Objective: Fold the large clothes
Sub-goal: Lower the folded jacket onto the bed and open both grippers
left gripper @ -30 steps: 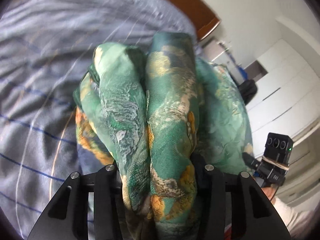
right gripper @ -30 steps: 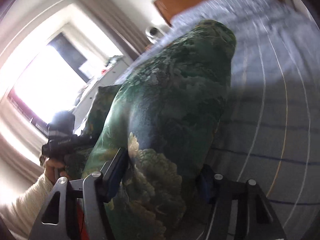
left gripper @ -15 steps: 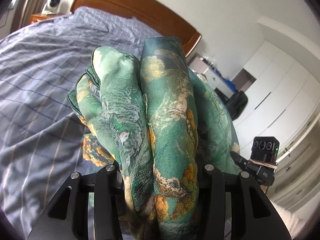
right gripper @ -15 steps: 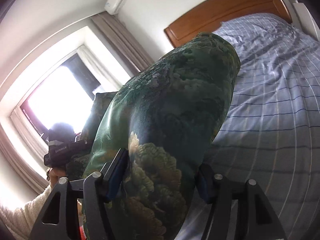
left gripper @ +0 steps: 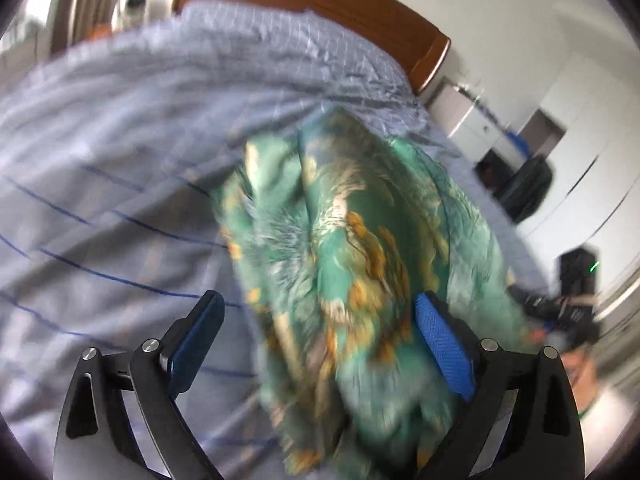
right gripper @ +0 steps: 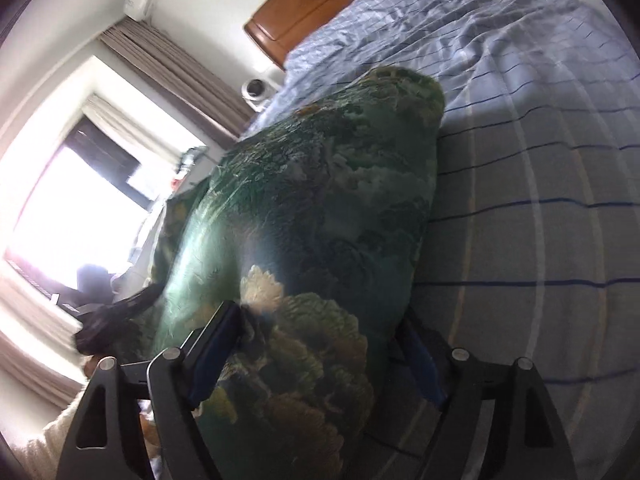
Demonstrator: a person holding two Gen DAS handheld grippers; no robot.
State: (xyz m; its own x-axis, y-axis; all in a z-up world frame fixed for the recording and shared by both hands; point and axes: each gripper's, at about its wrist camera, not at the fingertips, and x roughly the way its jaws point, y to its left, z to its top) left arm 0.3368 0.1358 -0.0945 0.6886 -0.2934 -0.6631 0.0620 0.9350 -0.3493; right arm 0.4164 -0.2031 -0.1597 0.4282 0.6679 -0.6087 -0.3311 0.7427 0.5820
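A green cloth with gold and orange print [left gripper: 352,248] hangs bunched over the blue checked bed [left gripper: 120,168]. My left gripper [left gripper: 316,332] is open: its blue pads stand wide apart and the cloth slips down between them, touching only the right pad [left gripper: 444,348]. In the right wrist view the same cloth [right gripper: 320,216] looks dark green and fills the middle. My right gripper [right gripper: 320,344] is open too, with the cloth bulging between its fingers. Each view shows the other gripper at its edge, blurred.
A wooden headboard [left gripper: 320,4] stands at the far end of the bed. White wardrobes [left gripper: 580,128] and a low white cabinet [left gripper: 472,120] are on the right. A bright window with curtains [right gripper: 80,184] is on the left, and a small white camera [right gripper: 256,90] sits by the headboard.
My left gripper has opened and let the cloth go; the cloth is dropping toward the bed. My right gripper has opened slightly. Both views have tilted down toward the bed.
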